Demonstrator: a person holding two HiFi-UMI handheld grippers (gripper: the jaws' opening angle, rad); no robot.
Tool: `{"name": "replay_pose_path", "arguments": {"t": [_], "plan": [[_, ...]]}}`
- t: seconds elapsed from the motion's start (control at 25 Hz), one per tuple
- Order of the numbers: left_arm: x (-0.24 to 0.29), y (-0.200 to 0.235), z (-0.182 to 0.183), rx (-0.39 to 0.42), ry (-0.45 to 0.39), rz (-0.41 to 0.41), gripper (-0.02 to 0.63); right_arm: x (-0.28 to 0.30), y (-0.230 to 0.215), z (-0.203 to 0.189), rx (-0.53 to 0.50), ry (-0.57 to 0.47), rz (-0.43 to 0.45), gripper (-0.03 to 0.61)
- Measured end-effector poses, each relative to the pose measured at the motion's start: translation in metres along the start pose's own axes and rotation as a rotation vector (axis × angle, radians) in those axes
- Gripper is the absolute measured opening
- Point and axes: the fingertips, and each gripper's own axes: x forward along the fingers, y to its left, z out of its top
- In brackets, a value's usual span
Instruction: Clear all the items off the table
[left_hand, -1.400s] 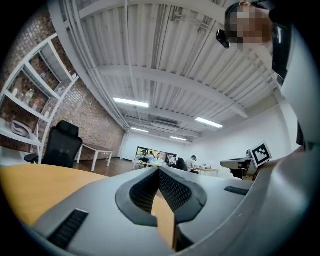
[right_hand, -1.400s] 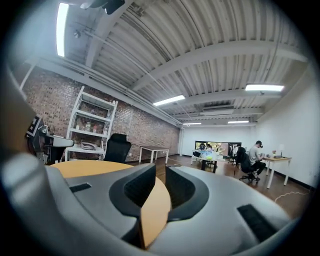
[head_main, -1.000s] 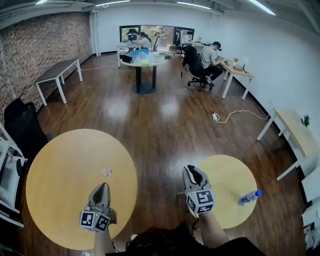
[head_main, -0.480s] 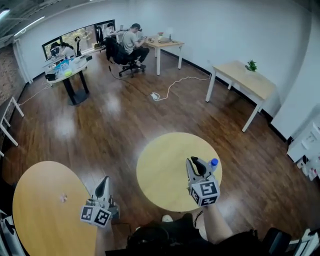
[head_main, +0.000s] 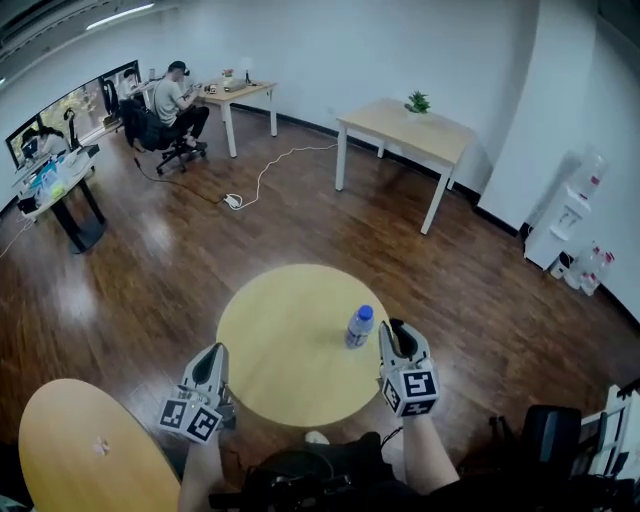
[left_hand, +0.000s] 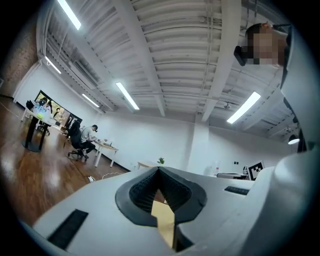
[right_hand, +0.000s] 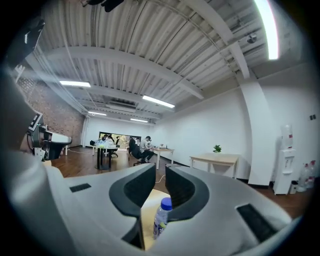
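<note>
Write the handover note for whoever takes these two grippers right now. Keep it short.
Left gripper: jaws together, nothing in them, by the near-left edge of the small round table.
Right gripper: jaws a narrow gap apart, empty, aimed at the water bottle just ahead of its tips; no grip yet.
Things: the bottle stands upright on the small round table, toward its right side. A small pale item, too small to identify, lies on the second round table at lower left.
Done: nothing visibly cleared.
Left: grip and remove the bottle, then the pale item.
</note>
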Motion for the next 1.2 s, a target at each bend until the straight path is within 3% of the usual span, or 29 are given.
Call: {"name": "replay_pose_path", "arguments": {"t": [0.16, 0.24, 0.44, 0.64, 0.84, 1.2], "plan": [[0.014, -0.007, -0.011, 0.004, 0.022, -0.026, -0.006, 0.003, -0.013, -0.018, 0.009, 0.026, -0.011, 0.068], [0.019, -0.009, -0.021, 0.003, 0.040, -0.018, -0.006, 0.009, -0.017, -0.030, 0.006, 0.048, 0.007, 0.106], [0.024, -0.001, -0.050, -0.010, 0.105, 0.027, -0.006, 0.034, -0.022, -0.078, 0.032, 0.136, 0.041, 0.250], [0.028, 0.003, -0.081, -0.029, 0.205, 0.062, -0.006, 0.050, -0.021, -0.139, 0.052, 0.288, 0.082, 0.379], [0.037, 0.007, -0.115, -0.028, 0.269, 0.079, -0.006, 0.066, -0.025, -0.189, 0.068, 0.374, 0.104, 0.403], [0.041, 0.025, -0.177, -0.090, 0.340, 0.167, -0.006, 0.094, -0.027, -0.234, 0.077, 0.388, 0.150, 0.430]]}}
